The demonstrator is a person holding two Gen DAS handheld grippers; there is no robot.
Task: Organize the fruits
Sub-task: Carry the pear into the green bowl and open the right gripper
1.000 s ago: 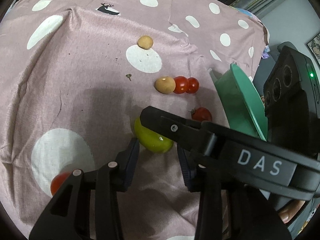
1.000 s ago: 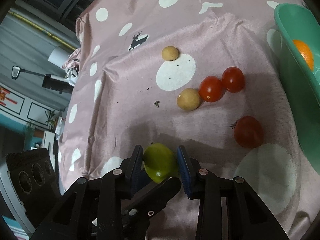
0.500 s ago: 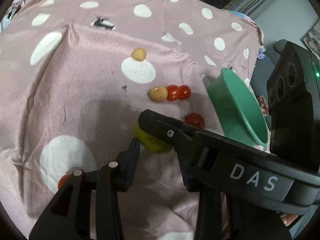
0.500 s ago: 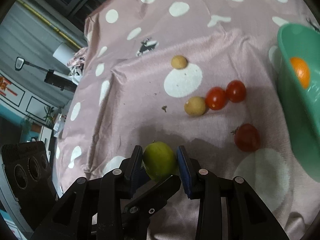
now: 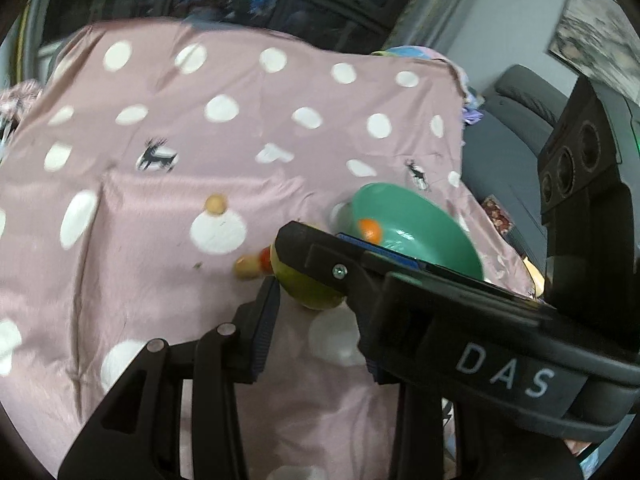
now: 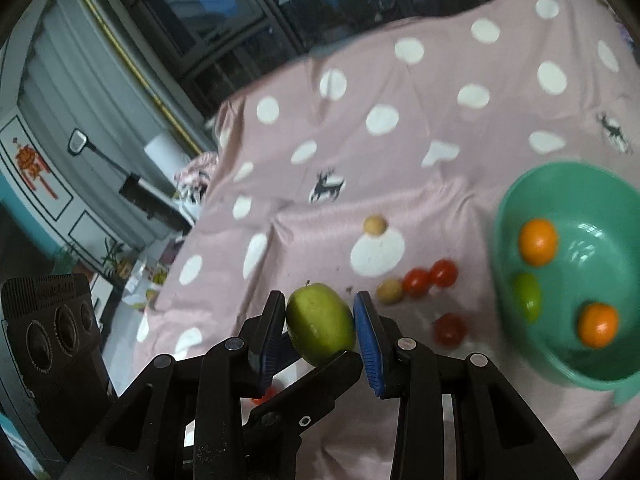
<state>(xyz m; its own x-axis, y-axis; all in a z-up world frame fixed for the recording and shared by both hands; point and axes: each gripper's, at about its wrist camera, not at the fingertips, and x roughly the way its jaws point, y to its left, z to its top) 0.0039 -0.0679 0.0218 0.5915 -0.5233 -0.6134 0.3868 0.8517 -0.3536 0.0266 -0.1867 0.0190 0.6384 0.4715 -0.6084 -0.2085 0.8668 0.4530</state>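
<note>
Green up front: clamping the green fruit (image 6: 320, 324) between the blue pads of the right gripper (image 6: 320, 308), lifted clear of the pink cloth (image 6: 400, 160). Crossing just beneath with one finger of the left gripper (image 6: 320, 380); can't tell whether squeezing too, with its far finger hidden in its own view.

Best way on from here, judging by the layout: hold the squeeze even, carry across level, clear the near rim of the bowl (image 6: 504, 216), and lower well inside before letting go. Aim for the bare patch between the two oranges (image 6: 538, 242) and the small green fruit (image 6: 527, 296) there, to avoid a bounce. Part the crossed fingers gently.

Further out, passing over three tomatoes (image 6: 416, 281) and two brown fruits (image 6: 389, 291) lying on the cloth.

From the right view: taking in the bowl's whole inside and all three tomatoes. From the left view: catching only one orange and a sliver of tomato, hiding much of the held fruit behind the right gripper's arm, but adding a grey sofa (image 5: 512, 128) past the table's edge.
</note>
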